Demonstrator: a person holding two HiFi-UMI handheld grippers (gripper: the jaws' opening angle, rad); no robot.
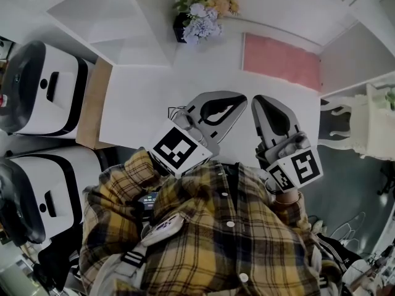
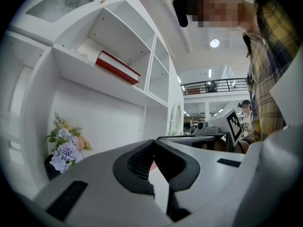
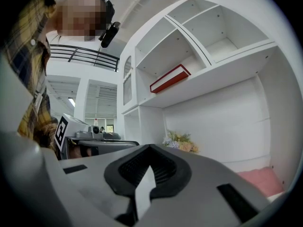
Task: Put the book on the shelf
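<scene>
A red book (image 2: 118,66) with a white page edge lies flat in an open compartment of the white shelf unit (image 2: 94,77), high above the table; the right gripper view shows the book (image 3: 170,78) on the same shelf (image 3: 218,72). In the head view both grippers hover side by side over the white table (image 1: 142,97), close to the person's chest. My left gripper (image 1: 239,98) is shut with nothing in it, its jaw tips meeting (image 2: 152,143). My right gripper (image 1: 262,98) is also shut and empty (image 3: 150,148). The book is not in the head view.
A vase of pale flowers (image 1: 200,11) stands at the table's far edge under the shelves. A pink mat (image 1: 281,60) lies at the far right. White and black appliances (image 1: 43,85) stand to the left, and a white ornate stand (image 1: 364,125) to the right.
</scene>
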